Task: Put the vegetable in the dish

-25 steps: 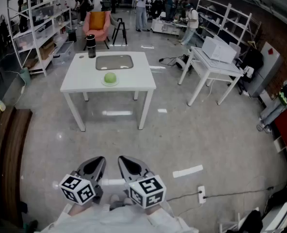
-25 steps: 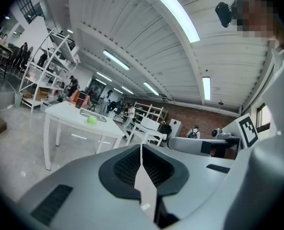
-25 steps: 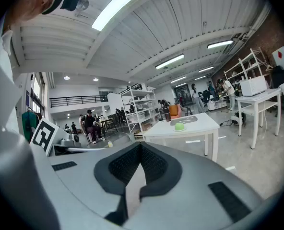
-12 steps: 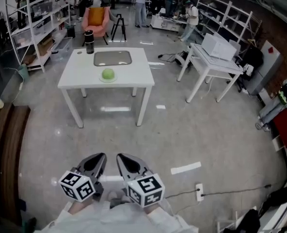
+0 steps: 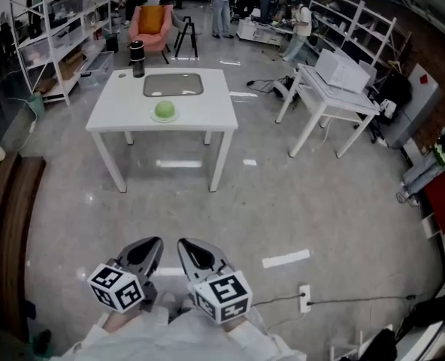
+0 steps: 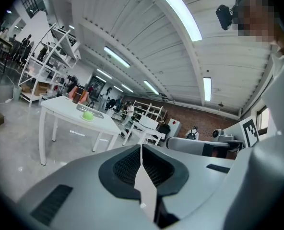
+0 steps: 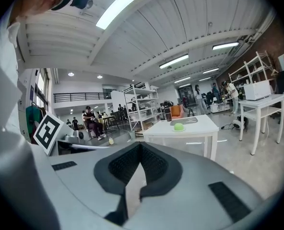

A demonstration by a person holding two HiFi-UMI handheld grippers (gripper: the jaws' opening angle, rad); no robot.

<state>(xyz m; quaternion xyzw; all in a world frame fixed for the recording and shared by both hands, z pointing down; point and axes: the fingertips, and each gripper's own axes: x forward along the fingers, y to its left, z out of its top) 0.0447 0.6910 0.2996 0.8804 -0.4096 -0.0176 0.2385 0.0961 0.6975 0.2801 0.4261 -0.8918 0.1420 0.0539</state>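
A round green vegetable point(image 5: 164, 110) sits on a small pale plate on the white table point(image 5: 117, 115), far ahead of me across the floor. Behind it lies a grey rectangular tray point(image 5: 173, 85); a black cylinder point(image 5: 137, 58) stands at the table's far left corner. My left gripper point(image 5: 149, 248) and right gripper point(image 5: 191, 248) hang side by side low in the head view, both shut and holding nothing. The vegetable point(image 6: 88, 115) shows small in the left gripper view above the left gripper point(image 6: 141, 146). It also shows as the vegetable point(image 7: 179, 126) beyond the right gripper point(image 7: 140, 145).
A second white table point(image 5: 335, 96) stands to the right, with metal shelving point(image 5: 49, 28) at the left wall. A wooden bench point(image 5: 4, 224) runs along the left. A white tape strip point(image 5: 286, 259) and a power strip with cable point(image 5: 304, 298) lie on the floor. People stand at the back.
The table with the vegetable has drawn a little nearer and shifted left in the head view. Both grippers keep their place and stay shut.
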